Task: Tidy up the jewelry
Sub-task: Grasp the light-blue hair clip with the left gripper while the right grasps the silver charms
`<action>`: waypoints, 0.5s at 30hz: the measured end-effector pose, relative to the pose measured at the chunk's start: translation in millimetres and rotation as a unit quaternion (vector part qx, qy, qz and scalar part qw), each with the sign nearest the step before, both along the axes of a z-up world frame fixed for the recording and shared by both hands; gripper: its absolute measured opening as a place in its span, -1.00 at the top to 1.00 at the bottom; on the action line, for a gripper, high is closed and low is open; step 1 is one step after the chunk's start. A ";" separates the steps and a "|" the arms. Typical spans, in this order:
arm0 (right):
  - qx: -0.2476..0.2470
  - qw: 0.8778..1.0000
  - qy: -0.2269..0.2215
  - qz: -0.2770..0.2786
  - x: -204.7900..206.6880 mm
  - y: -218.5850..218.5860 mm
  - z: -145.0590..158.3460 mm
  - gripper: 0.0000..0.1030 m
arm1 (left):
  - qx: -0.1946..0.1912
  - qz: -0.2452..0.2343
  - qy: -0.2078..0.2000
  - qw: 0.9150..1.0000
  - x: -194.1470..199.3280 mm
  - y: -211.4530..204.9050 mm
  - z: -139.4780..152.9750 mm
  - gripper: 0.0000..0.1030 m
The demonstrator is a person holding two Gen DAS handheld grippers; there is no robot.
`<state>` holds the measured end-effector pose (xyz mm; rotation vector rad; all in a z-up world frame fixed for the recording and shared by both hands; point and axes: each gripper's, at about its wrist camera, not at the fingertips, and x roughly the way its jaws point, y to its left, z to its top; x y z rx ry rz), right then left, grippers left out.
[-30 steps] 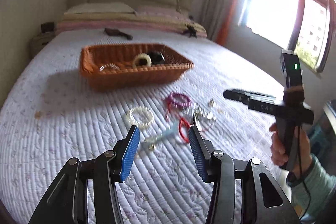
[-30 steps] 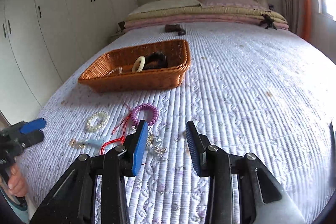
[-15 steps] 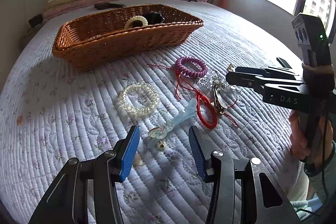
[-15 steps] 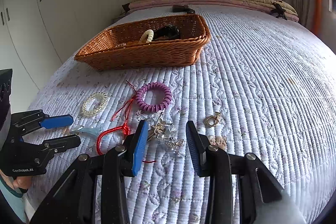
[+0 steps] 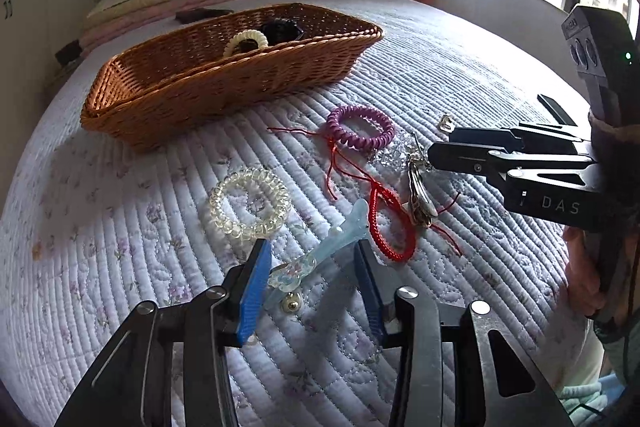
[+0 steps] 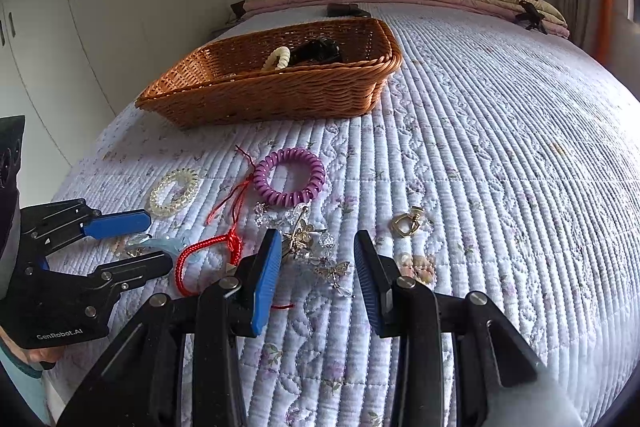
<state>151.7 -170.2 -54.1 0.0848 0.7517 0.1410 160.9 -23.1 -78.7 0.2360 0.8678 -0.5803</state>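
Hair clip (image 5: 320, 251) lying diagonal, left gripper (image 5: 308, 279) jaws closing astride

Both wrist cameras look down along their fingers, close over the quilt (image 5: 120, 227), sharing the wicker basket (image 5: 224, 83) ahead.

Grippers: two, the left gripper (image 5: 308, 267) and the right gripper (image 6: 316, 259).
Baskets: one wicker basket (image 5: 224, 83), well beyond both claws.
Coil hair ties on the quilt: two, a clear one (image 5: 250, 203) just ahead-left of the left claw and a purple one (image 6: 290, 181) ahead of the right claw.
Red cord bracelets: one (image 5: 390, 227), just right of the left claw.
Pale blue hair clips: one (image 5: 320, 251), between the left claw's closing fingers.
Gold clasps: one (image 6: 406, 223), ahead-right of the right claw.
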 end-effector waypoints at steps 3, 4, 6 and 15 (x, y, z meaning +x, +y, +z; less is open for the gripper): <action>-0.001 1.000 0.006 -0.002 2.4 0.6 -3.5 0.23 | 0.003 -0.001 -0.005 1.000 -2.3 -1.3 -0.6 0.26; -0.004 1.000 0.008 -0.002 3.8 2.0 -3.9 0.23 | 0.002 -0.001 -0.005 1.000 -2.1 -0.9 -0.7 0.30; -0.010 1.000 0.010 0.002 9.7 7.3 -2.4 0.23 | -0.005 0.001 0.000 1.000 -1.2 -0.2 -1.3 0.46; -0.037 0.999 0.026 0.018 29.3 25.1 -11.4 0.80 | -0.022 -0.002 0.008 1.000 0.0 3.5 -2.7 0.75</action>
